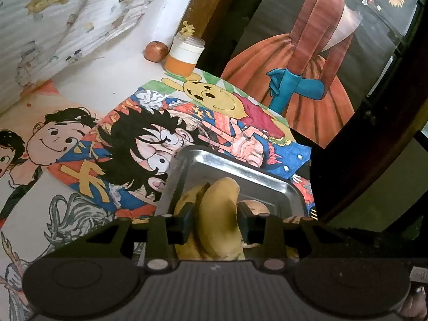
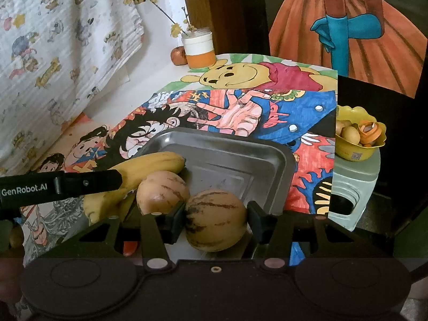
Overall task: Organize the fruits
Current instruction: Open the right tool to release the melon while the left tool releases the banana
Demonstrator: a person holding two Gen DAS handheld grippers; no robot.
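Left gripper (image 1: 214, 220): fingers straddle the banana (image 1: 219, 214) lying over the near-left edge of the steel tray (image 1: 235, 165), a sliver of gap at the right pad, so released, not clamped. Right gripper (image 2: 216, 220): fingers bracket a striped pepino melon (image 2: 215, 219) at the tray's near edge, left pad touching, right pad clear, also released. Second pepino melon (image 2: 162, 188) sits touching it, against the banana; an apple (image 1: 156, 50) and a jar (image 1: 186, 53) sit at the counter's far edge.

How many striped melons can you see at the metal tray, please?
2. One striped melon sits between the right gripper fingers at the tray near edge; the other touches it on the left, beside the banana. More may be hidden.
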